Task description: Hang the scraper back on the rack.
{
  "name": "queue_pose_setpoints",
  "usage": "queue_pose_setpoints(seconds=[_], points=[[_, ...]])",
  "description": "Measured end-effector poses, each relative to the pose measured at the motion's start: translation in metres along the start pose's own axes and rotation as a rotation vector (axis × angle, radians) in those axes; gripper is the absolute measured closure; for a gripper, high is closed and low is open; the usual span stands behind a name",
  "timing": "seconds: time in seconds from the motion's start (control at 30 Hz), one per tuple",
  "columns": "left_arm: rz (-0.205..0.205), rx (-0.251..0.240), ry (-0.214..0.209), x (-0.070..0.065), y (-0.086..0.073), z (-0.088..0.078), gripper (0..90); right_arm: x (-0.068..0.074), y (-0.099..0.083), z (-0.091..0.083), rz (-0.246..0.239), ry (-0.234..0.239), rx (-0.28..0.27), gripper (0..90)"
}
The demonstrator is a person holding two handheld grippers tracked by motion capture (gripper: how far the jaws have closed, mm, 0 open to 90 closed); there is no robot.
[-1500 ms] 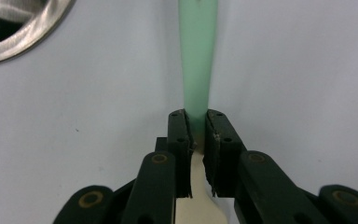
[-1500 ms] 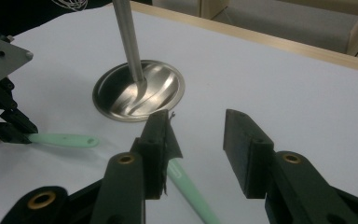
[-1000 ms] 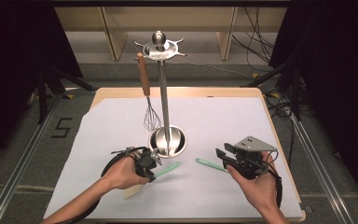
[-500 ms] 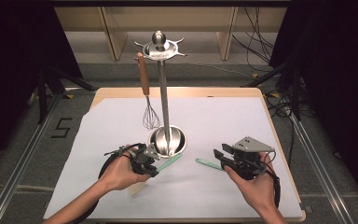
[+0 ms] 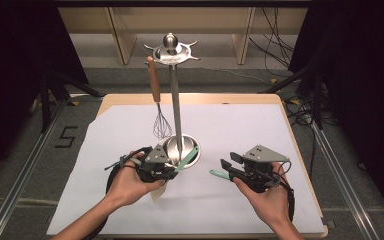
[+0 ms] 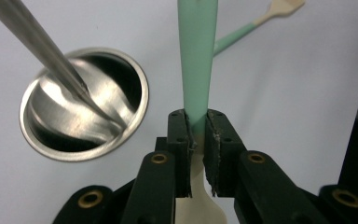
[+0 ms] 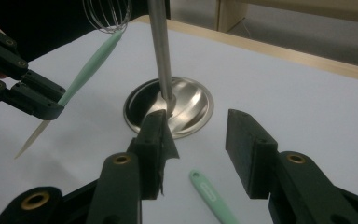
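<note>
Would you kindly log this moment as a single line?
left gripper: shut on green-handled spatula, raised | right gripper: open, jaws just opening, above second spatula | whisk: hanging on stand

The gripper [image 6: 196, 135] rises from six o'clock, its two black jaws closed on a spatula [image 6: 196, 60] at the neck where the mint-green handle meets the cream blade. The handle runs straight up toward twelve o'clock and out of frame; the blade shows pale below the pads, toward six o'clock. At about nine o'clock a shiny steel dish [image 6: 84, 105] sits on the white sheet [image 6: 298, 102], with a steel pole [image 6: 37, 44] slanting from its middle up toward eleven o'clock. At one o'clock, well apart, a second spatula [image 6: 256, 25] lies flat, green handle and cream blade.
</note>
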State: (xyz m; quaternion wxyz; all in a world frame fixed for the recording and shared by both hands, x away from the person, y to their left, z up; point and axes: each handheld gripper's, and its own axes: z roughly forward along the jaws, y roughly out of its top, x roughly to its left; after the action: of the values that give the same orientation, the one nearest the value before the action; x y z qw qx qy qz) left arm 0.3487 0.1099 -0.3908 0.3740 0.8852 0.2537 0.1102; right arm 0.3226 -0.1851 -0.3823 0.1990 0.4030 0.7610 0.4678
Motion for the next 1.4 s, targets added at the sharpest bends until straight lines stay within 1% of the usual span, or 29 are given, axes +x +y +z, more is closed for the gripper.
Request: queue_pose_setpoints(seconds=[0.03,0.1,0.13,0.17,0.2,0.23,0.27,0.3,0.33,0.4,0.43,0.47,0.53,0.57,0.63,0.67,0.7,0.77,0.83,0.87,0.93,1.0,1.1,1.13,1.2,1.23,1.27,1.3,1.4], points=[[0.001,-0.015,0.0,-0.001,0.002,-0.001,80.2,0.002,0.001,0.0,-0.006,-0.009,-0.011,59.1],[-0.003,-0.045,0.005,-0.003,0.005,-0.003,80.2,0.003,0.004,0.002,-0.023,0.015,-0.021,59.0],[-0.01,-0.059,-0.002,-0.005,0.007,-0.004,80.2,0.005,0.005,0.001,-0.001,0.017,-0.012,59.1],[-0.014,-0.066,0.007,-0.005,0.008,-0.004,80.2,0.006,0.007,0.0,-0.007,0.019,-0.016,59.0],[-0.012,-0.066,0.015,-0.005,0.009,-0.004,80.2,0.009,0.008,0.0,0.016,0.02,-0.017,59.0],[-0.01,-0.069,0.007,-0.006,0.011,-0.004,80.1,0.008,0.009,0.001,-0.007,0.017,-0.029,59.0],[-0.01,-0.086,-0.002,-0.007,0.013,-0.003,80.2,0.01,0.01,0.001,0.022,0.029,-0.023,59.0],[-0.01,-0.087,0.007,-0.007,0.014,-0.003,80.2,0.011,0.011,0.003,0.02,0.042,-0.04,59.0],[-0.001,-0.08,0.018,-0.008,0.015,-0.003,80.2,0.01,0.012,0.004,-0.009,0.046,-0.044,59.0],[-0.017,-0.105,0.005,-0.011,0.018,0.0,80.1,0.014,0.014,0.004,0.018,0.046,-0.038,59.0],[-0.003,-0.1,0.013,-0.01,0.019,-0.001,80.1,0.015,0.016,0.006,0.003,0.05,-0.049,59.0],[0.002,-0.105,0.019,-0.011,0.021,0.0,80.1,0.017,0.016,0.007,0.019,0.054,-0.052,59.0],[-0.011,-0.129,0.01,-0.012,0.023,0.001,80.1,0.019,0.019,0.008,0.03,0.055,-0.048,59.0],[-0.009,-0.133,0.009,-0.012,0.024,0.002,80.1,0.019,0.02,0.011,0.014,0.064,-0.07,59.1],[-0.014,-0.141,0.016,-0.014,0.026,0.002,80.1,0.021,0.021,0.011,0.014,0.067,-0.067,59.0],[-0.006,-0.143,0.02,-0.014,0.027,0.001,80.1,0.022,0.022,0.012,0.033,0.077,-0.065,59.1],[-0.006,-0.145,0.024,-0.014,0.028,0.002,80.1,0.022,0.023,0.014,0.011,0.074,-0.07,59.1],[-0.013,-0.155,0.016,-0.014,0.029,0.003,80.1,0.025,0.025,0.016,0.022,0.089,-0.079,59.1],[0.0,-0.141,0.027,-0.014,0.03,0.003,80.1,0.027,0.027,0.016,0.001,0.092,-0.072,59.1],[-0.001,-0.144,0.026,-0.014,0.031,0.003,80.0,0.03,0.027,0.017,0.021,0.091,-0.082,59.1],[0.006,-0.149,0.032,-0.014,0.031,0.004,80.1,0.031,0.028,0.019,0.004,0.107,-0.079,59.1],[0.007,-0.152,0.034,-0.015,0.032,0.004,80.0,0.033,0.029,0.02,0.02,0.104,-0.071,59.1],[0.01,-0.157,0.033,-0.016,0.032,0.005,80.0,0.033,0.03,0.021,-0.001,0.093,-0.073,59.1],[0.006,-0.16,0.03,-0.017,0.032,0.005,80.0,0.036,0.03,0.021,0.035,0.1,-0.063,59.1],[0.013,-0.148,0.039,-0.017,0.032,0.006,80.0,0.036,0.032,0.023,0.012,0.111,-0.079,59.1],[0.011,-0.156,0.036,-0.018,0.032,0.006,80.0,0.037,0.033,0.023,0.035,0.112,-0.076,59.1],[0.014,-0.159,0.031,-0.018,0.033,0.007,80.0,0.036,0.033,0.024,0.002,0.107,-0.087,59.1],[0.02,-0.148,0.039,-0.018,0.033,0.006,80.0,0.037,0.034,0.025,0.017,0.112,-0.088,59.0],[0.018,-0.166,0.028,-0.02,0.035,0.007,79.9,0.038,0.035,0.027,0.022,0.111,-0.092,59.1]])
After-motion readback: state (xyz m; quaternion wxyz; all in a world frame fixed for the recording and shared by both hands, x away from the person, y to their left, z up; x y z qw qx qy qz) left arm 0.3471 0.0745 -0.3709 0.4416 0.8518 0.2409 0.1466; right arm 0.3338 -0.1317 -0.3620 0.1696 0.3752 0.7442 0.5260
